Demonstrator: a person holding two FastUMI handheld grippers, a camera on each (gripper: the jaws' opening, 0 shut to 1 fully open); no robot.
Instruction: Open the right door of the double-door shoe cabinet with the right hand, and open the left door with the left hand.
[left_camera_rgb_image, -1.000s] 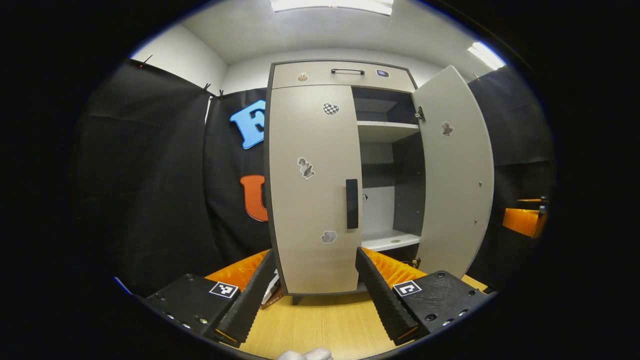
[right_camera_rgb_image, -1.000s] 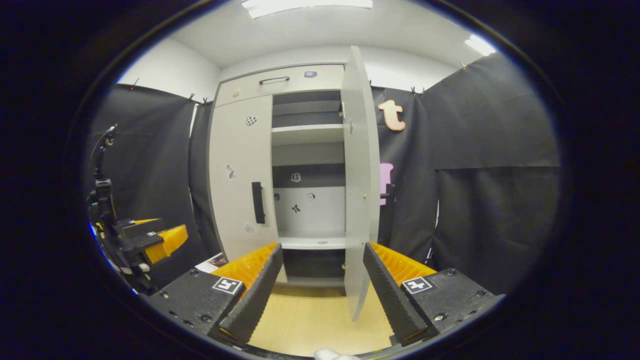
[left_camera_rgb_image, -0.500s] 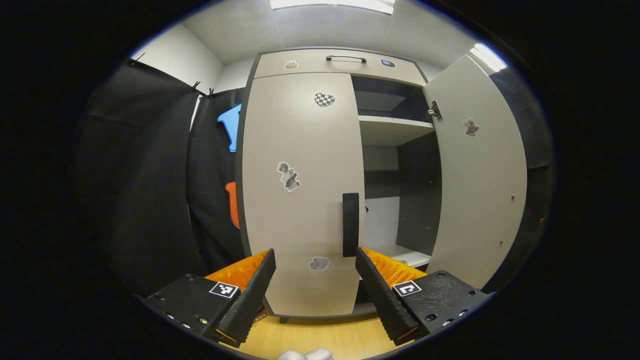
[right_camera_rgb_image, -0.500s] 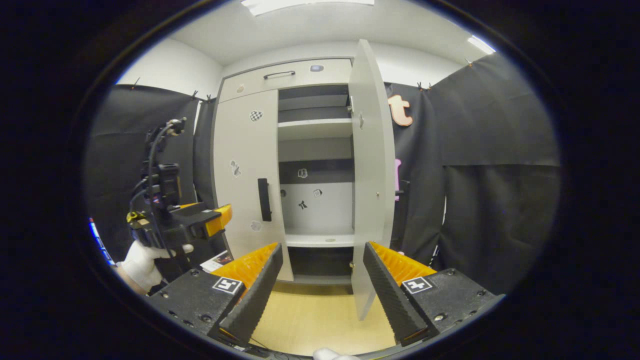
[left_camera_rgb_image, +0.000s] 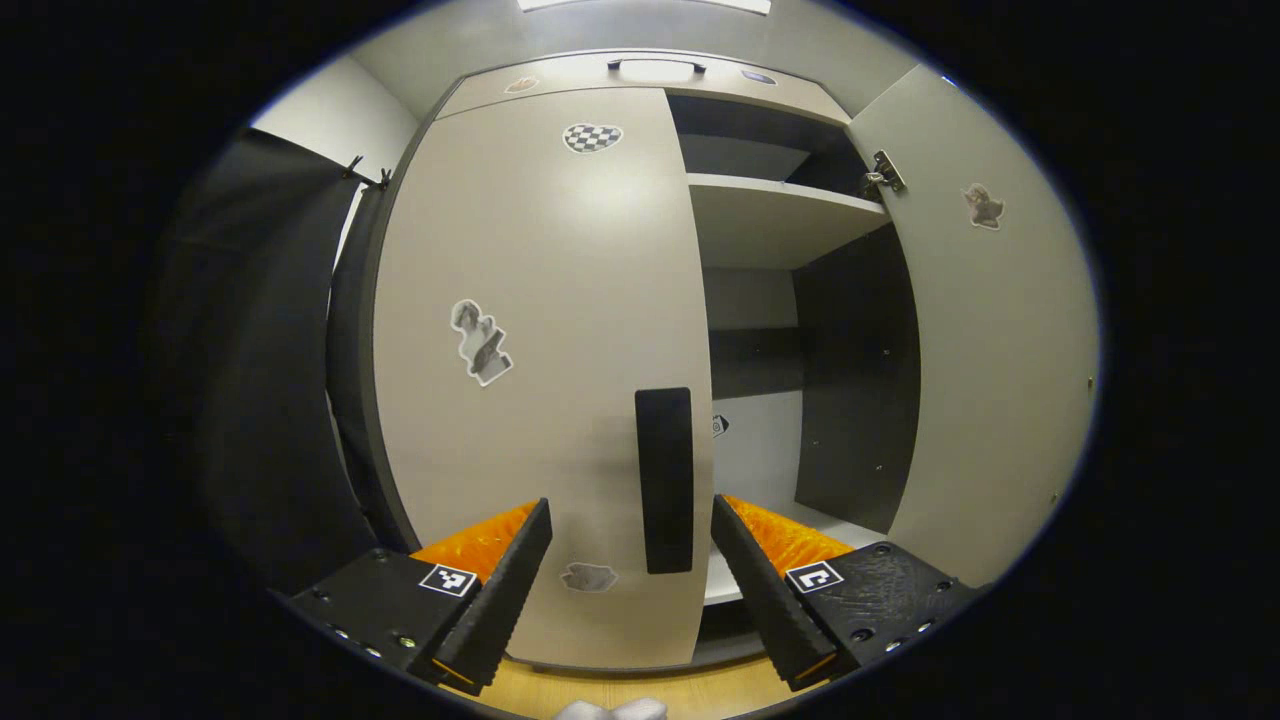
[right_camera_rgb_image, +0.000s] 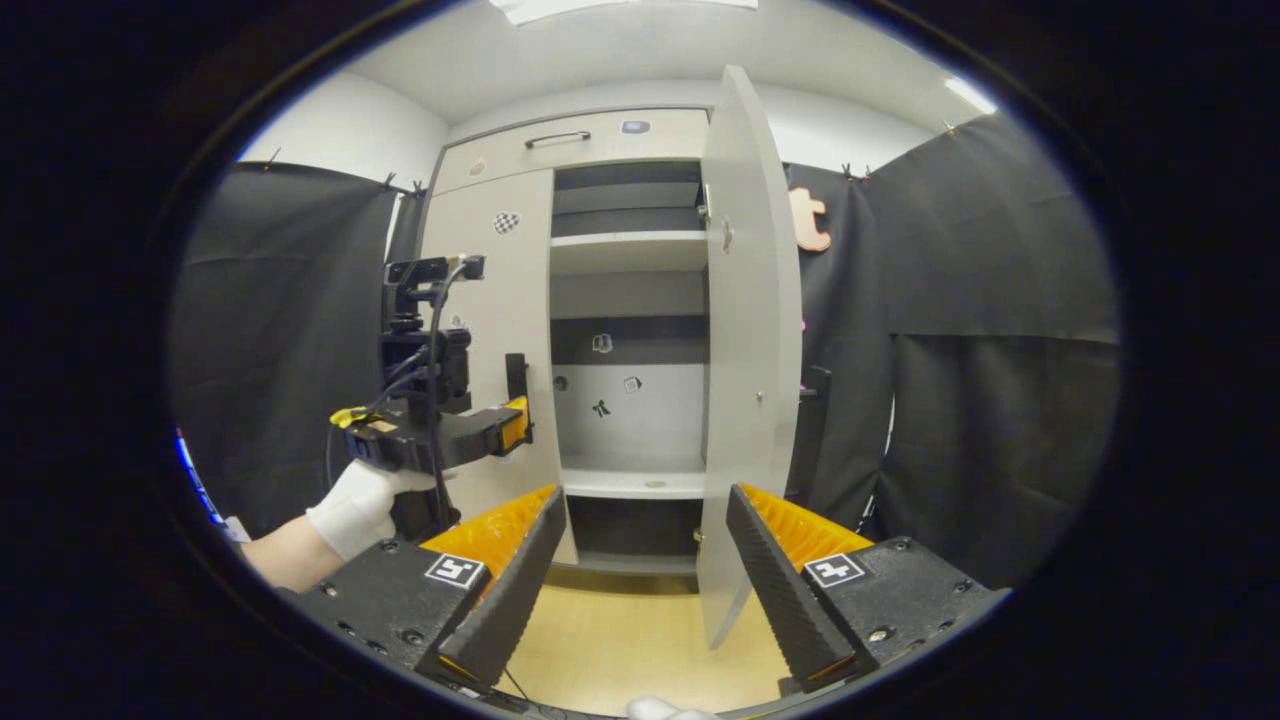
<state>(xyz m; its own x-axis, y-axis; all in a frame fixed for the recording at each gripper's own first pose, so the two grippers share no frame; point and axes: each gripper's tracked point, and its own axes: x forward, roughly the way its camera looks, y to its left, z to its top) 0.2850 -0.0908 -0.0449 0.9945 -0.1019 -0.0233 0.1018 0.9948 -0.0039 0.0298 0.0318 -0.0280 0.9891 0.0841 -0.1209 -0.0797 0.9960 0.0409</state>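
The handle (left_camera_rgb_image: 664, 480) of the left door (left_camera_rgb_image: 540, 330) stands straight ahead of the left tool (left_camera_rgb_image: 632, 580), in line with the gap between its two fingers and a little toward the right one. It is a dark upright bar, its long axis vertical, set near the door's free edge. The left tool's fingers are spread wide with nothing between them; they look close to the handle but not yet around it, so the coming move is, I judge, a short push forward and a squeeze across the bar.

That left door is still closed. To the tool's right the cabinet stands open: shelves (left_camera_rgb_image: 770, 215) bare, and the right door (left_camera_rgb_image: 990, 330) swung out well clear of the handle.

The right tool (right_camera_rgb_image: 640, 580) hangs farther back, fingers wide and holding nothing, with the left tool (right_camera_rgb_image: 500, 430) and its gloved hand (right_camera_rgb_image: 360, 505) ahead to its left. Nothing stands in the way.
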